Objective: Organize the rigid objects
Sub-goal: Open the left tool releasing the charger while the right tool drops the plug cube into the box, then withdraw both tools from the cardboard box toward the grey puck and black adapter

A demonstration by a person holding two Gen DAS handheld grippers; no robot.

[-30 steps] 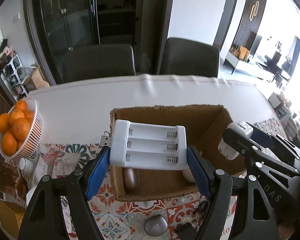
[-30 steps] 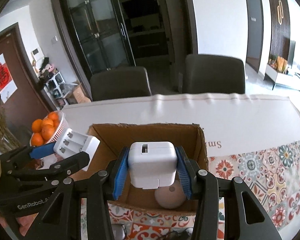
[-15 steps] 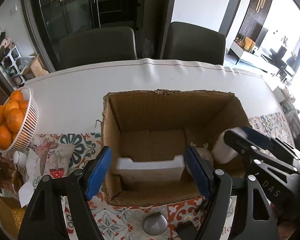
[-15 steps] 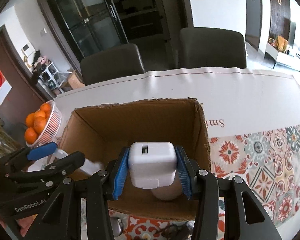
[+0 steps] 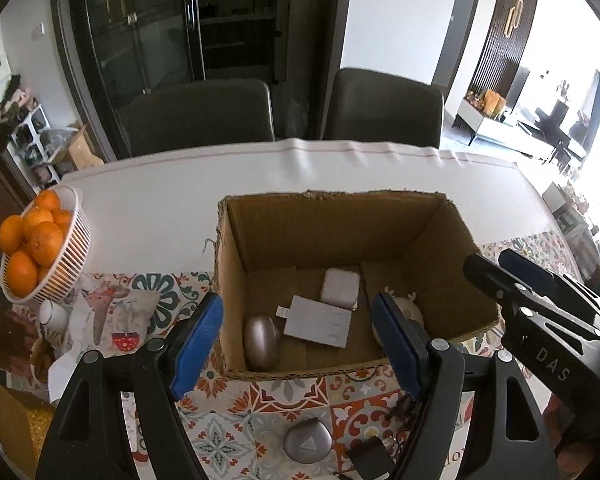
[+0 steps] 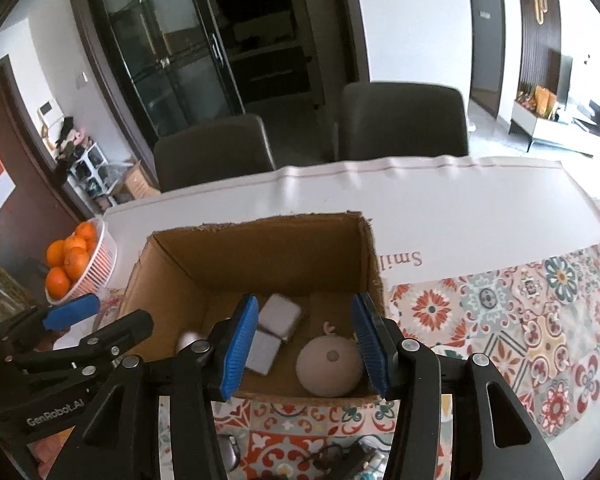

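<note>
An open cardboard box (image 5: 340, 216) (image 6: 260, 240) stands on the table. Inside lie a white battery charger (image 5: 318, 321) (image 6: 263, 350) face down, a white power adapter (image 5: 340, 288) (image 6: 281, 317), a metallic egg-shaped mouse (image 5: 261, 341) and a round beige gadget (image 6: 328, 366) (image 5: 410, 312). My left gripper (image 5: 298, 344) is open and empty above the box's near edge. My right gripper (image 6: 304, 350) is open and empty over the box's near right part. Each gripper also shows in the other's view, the left gripper (image 6: 84, 328) and the right gripper (image 5: 516, 276).
A white basket of oranges (image 5: 36, 244) (image 6: 76, 264) stands at the left. A grey round device (image 5: 307, 440) and a black plug with cable (image 5: 370, 456) lie on the patterned mat in front of the box. Two dark chairs stand behind the table.
Both grippers opened: the charger dropped from the left and the adapter from the right into the box. Both grippers now stand open above it.
</note>
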